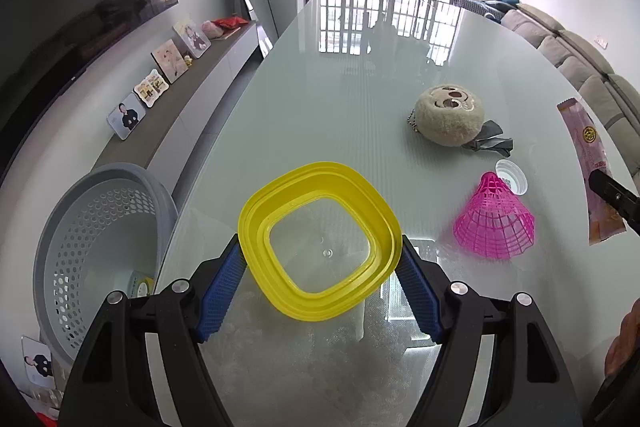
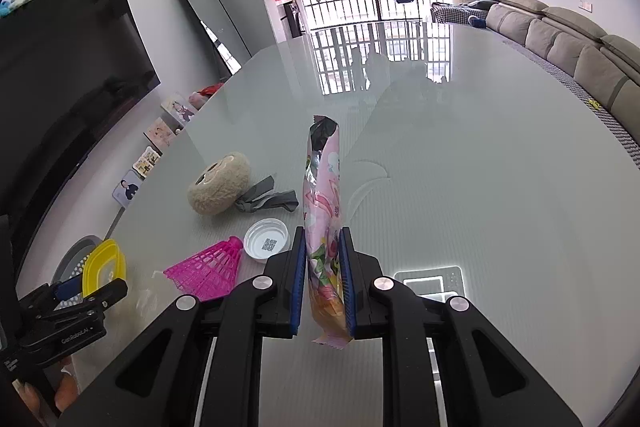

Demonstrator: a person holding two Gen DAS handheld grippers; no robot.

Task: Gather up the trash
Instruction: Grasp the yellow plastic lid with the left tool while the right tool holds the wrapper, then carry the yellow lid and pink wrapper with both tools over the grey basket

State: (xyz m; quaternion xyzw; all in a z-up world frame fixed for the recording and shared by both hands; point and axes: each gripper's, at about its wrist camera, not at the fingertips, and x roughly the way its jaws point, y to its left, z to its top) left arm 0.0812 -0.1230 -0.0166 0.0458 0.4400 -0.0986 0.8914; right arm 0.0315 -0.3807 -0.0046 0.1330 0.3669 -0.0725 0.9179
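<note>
My left claw (image 1: pixel 320 267) grips a yellow tub (image 1: pixel 318 241) by its sides, the blue pads pressed against the rim, and the tub sits tilted above the glass worktop (image 1: pixel 340 75). Whether its lower edge still touches the glass I can't quite tell from this angle. To the left of that claw, below the worktop edge, stands a grey basket (image 1: pixel 100 247) with a perforated wall and something small lying inside.

My right claw (image 2: pixel 323 267) is clenched on a pink wrapper (image 2: pixel 324 195), which stands upright between the pads and reaches well above them. Just left of it on the worktop lies a white cap (image 2: pixel 266 238), open side up, and beside that a pink shuttlecock (image 2: pixel 206 269) on its side. Further out rests a beige plush toy (image 2: pixel 219 183) with a grey ribbon (image 2: pixel 268 201) touching it.

Along the left wall a low shelf (image 1: pixel 192 95) carries photo frames (image 1: pixel 168 61), and a grey sofa (image 2: pixel 560 39) lines the right side.
</note>
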